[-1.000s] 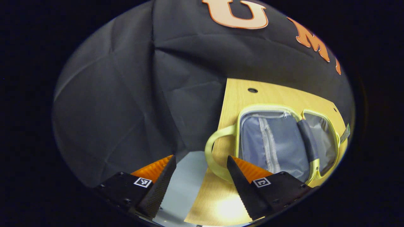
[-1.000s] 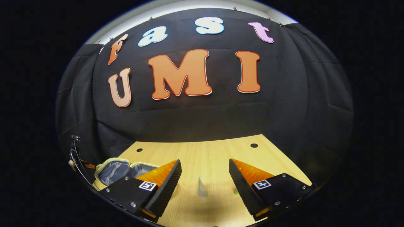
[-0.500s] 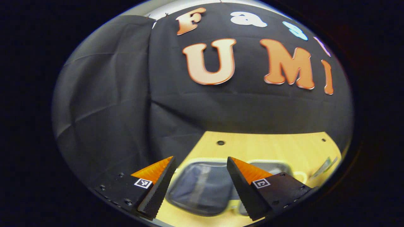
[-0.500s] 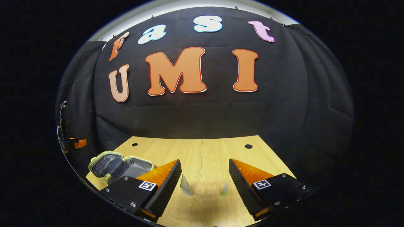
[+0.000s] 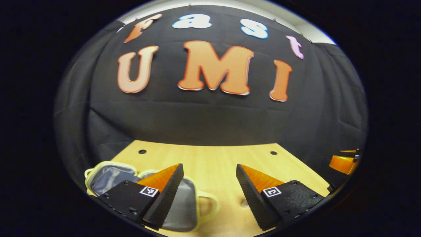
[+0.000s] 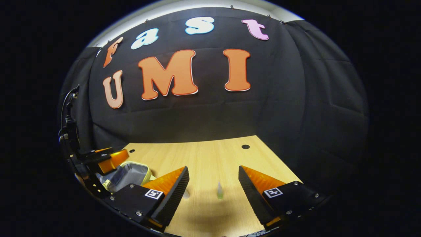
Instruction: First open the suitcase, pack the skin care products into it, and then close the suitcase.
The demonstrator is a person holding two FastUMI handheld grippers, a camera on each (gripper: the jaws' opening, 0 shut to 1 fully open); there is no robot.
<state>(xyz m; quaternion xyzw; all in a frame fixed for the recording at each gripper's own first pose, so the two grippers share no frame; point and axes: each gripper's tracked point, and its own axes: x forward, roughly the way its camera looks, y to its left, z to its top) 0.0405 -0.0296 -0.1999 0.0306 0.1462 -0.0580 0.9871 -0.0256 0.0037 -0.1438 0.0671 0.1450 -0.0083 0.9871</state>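
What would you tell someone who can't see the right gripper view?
The right gripper hangs open over a wooden table, a small skin care tube standing between its fingers. At left, the open suitcase lies beside the left gripper.

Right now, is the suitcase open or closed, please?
Open: the suitcase lies spread in two halves on the table, its grey lining facing up.

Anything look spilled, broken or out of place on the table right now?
Nothing stands out. The suitcase lies open and flat on the table, and two small skin care items stand upright ahead of the right tool.
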